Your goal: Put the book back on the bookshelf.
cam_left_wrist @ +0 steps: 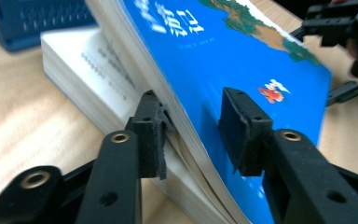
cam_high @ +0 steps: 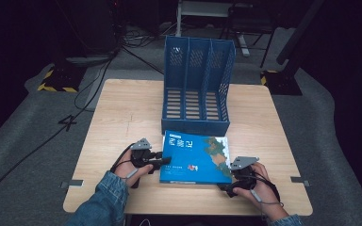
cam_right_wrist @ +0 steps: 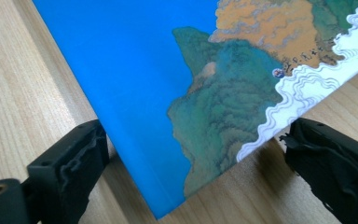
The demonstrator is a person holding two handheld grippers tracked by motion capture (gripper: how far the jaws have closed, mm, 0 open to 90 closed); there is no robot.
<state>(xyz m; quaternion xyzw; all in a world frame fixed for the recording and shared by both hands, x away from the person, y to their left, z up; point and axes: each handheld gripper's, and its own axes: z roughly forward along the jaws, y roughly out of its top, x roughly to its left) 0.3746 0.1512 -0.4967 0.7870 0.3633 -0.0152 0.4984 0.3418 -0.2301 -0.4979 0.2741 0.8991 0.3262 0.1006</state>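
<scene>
Blue-covered book [cam_high: 195,157], lying flat on the near middle of the surface [cam_high: 122,113], its far edge just in front of the file rack. Cover bears white lettering at the far left and a green, orange and white landscape picture on the right side.

Left gripper [cam_high: 162,160]: held in the person's left hand [cam_high: 129,169] at the book's left edge. In the left gripper view one jaw sits under the lifted cover and top pages, against the page block, and the other jaw stands over the blue cover with a gap showing; the jaws are apart and not pressing on the cover. The cover and some pages are raised at this edge, with the white page block [cam_left_wrist: 88,79] below them.

Right gripper [cam_high: 228,186]: held in the person's right hand [cam_high: 257,188] at the book's near right corner. In the right gripper view its jaws stand wide apart, one on each side of that corner, neither touching the book.

Blue file rack [cam_high: 195,87]: three upright compartments, perforated walls, slotted base, standing at the far middle of the surface, open side facing the person.

Light wood surface, rectangular, with black cables [cam_high: 89,80] trailing on the grey floor beyond its far left corner.

Denim sleeve [cam_high: 106,200] on the left forearm.
</scene>
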